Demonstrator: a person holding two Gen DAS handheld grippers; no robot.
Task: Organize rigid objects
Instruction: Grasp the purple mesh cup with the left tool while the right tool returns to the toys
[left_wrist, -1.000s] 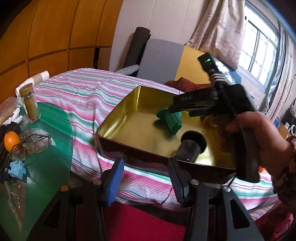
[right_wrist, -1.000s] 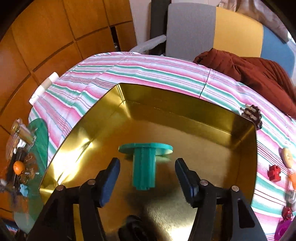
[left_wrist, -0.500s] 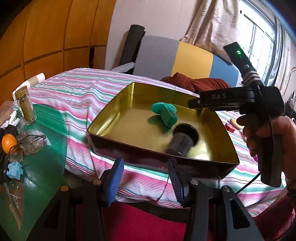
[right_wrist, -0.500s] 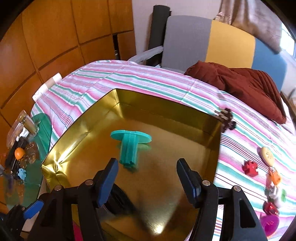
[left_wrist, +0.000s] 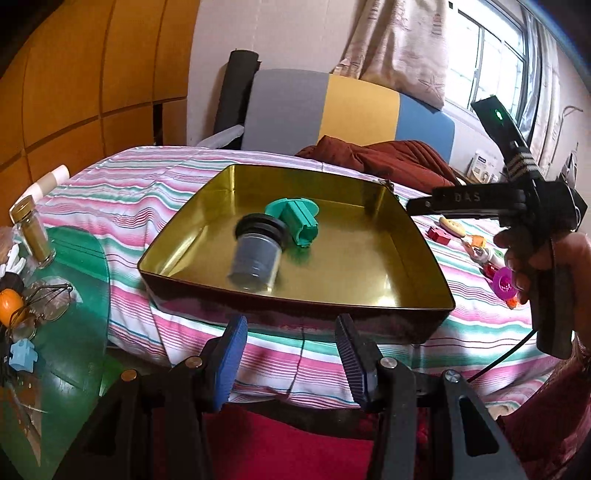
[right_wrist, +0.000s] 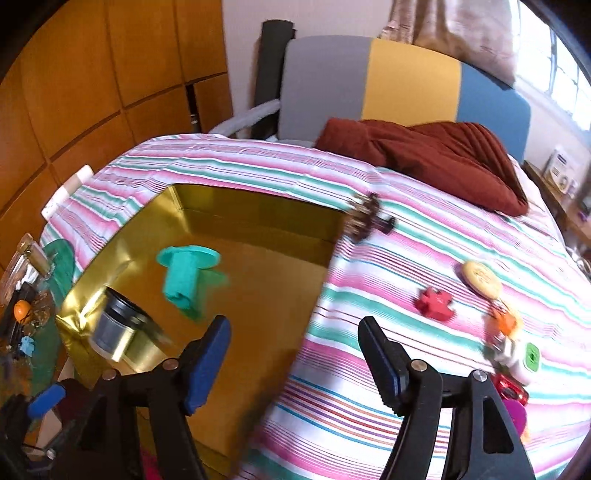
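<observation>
Green glass desk (left_wrist: 55, 354), left of the bed: spice jar (left_wrist: 32, 236), orange (left_wrist: 9, 301), spectacles (left_wrist: 40, 306) and blue puzzle piece (left_wrist: 23, 355) are sitting on it.

Gold tin tray (left_wrist: 413, 236), lying on the striped bed (left_wrist: 122, 192) near its front edge: a dark-lidded jar (left_wrist: 255, 254) is lying on its side toward the tray's front-left corner; a teal flanged piece (left_wrist: 297, 218) is lying just behind it.

Left tool (left_wrist: 290, 363): hovering before the tray's front edge, partly open, gripping nothing.

Right tool (right_wrist: 295, 358): opening, nothing between its pads, hanging over the tray's right edge.

Bed, right of the tray: red puzzle piece (right_wrist: 436, 302), cream oval piece (right_wrist: 482, 278) and small toys (right_wrist: 513, 350) are lying scattered.
</observation>
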